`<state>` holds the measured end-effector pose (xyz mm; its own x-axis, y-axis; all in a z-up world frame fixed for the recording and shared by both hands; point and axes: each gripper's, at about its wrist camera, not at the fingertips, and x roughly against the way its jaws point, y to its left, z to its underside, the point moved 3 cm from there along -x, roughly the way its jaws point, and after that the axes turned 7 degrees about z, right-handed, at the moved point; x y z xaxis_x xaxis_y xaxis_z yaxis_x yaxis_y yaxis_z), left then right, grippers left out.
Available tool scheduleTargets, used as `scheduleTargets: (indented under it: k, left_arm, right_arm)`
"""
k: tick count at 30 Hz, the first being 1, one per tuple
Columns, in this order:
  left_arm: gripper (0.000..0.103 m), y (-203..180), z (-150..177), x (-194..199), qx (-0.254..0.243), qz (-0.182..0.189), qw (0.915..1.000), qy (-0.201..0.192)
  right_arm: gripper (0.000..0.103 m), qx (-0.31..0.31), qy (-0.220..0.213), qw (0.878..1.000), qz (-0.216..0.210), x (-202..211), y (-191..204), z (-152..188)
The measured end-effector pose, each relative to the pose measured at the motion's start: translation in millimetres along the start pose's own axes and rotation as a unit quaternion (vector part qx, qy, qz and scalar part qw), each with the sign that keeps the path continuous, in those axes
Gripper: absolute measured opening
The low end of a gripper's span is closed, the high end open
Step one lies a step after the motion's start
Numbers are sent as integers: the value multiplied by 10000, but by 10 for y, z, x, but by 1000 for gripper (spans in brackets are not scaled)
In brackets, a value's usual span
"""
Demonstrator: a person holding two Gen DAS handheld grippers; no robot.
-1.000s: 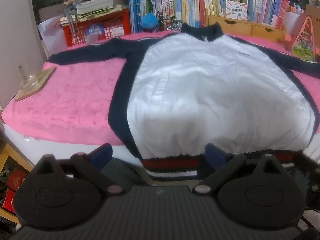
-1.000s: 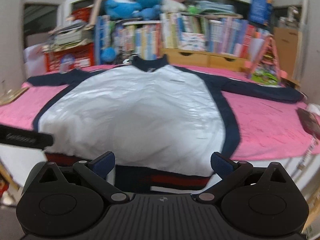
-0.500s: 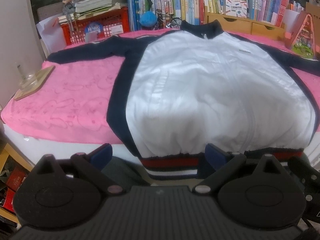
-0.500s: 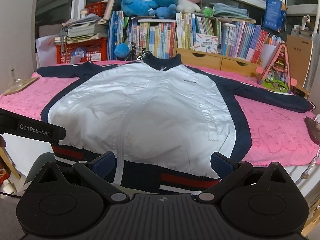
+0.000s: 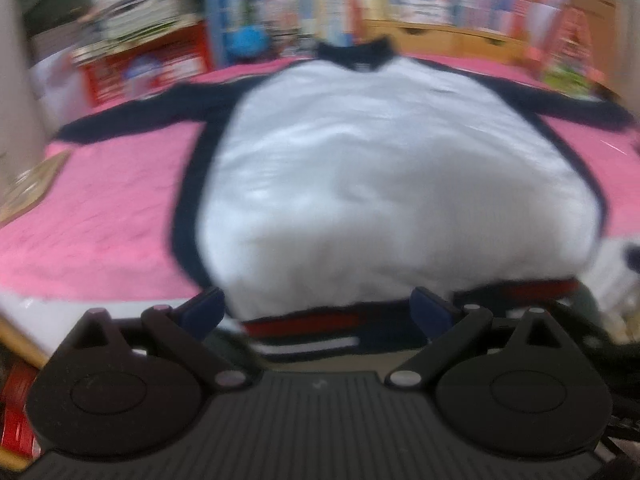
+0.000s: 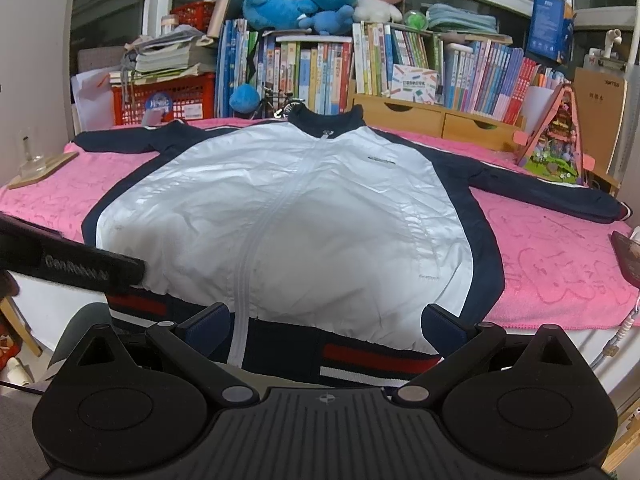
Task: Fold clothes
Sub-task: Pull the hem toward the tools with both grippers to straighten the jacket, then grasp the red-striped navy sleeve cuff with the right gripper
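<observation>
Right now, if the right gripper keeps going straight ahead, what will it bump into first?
Probably the jacket. The right gripper, open and empty, points at its striped hem hanging off the table edge. Depth is hard to judge.

**Both grippers wide apart, holding nothing**

The left gripper (image 5: pixel 318 312) points forward and level, its blue-tipped fingers (image 5: pixel 202 312) spread wide with nothing between them; its view is blurred. The right gripper (image 6: pixel 326 326) sits likewise, fingers (image 6: pixel 442 326) parted and empty. In the right wrist view, the left gripper's black body (image 6: pixel 72 266) reaches in from the near left.
</observation>
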<state>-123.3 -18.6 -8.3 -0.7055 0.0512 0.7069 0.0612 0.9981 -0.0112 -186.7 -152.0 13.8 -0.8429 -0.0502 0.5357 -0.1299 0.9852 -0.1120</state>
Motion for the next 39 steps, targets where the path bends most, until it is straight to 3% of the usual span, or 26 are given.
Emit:
scheduleTargets:
  k: [12, 25, 29, 34, 36, 39]
  left_arm:
    - [100, -108, 4, -26, -238, 128, 9996, 38]
    - [100, -80, -18, -97, -179, 53, 9997, 130]
    - [100, -65, -116, -127, -277, 59, 9996, -40]
    - [100, 22, -339, -164, -256, 185, 9992, -237]
    - [100, 121, -509, -183, -100, 291, 9989, -340]
    - [100, 305, -702, -349, 224, 153, 9986, -458]
  right_arm:
    - [103, -49, 41, 10000, 14, -8, -29, 21]
    - [103, -50, 131, 9999, 24, -73, -47, 17]
    - [103, -7, 190, 9998, -26, -143, -50, 28]
    - [103, -319, -270, 9986, -317, -181, -265, -142]
    - [103, -541, -614, 9965, -183, -238, -497, -297]
    - [103, -1038, -945, 9901, 88, -426, -958, -519]
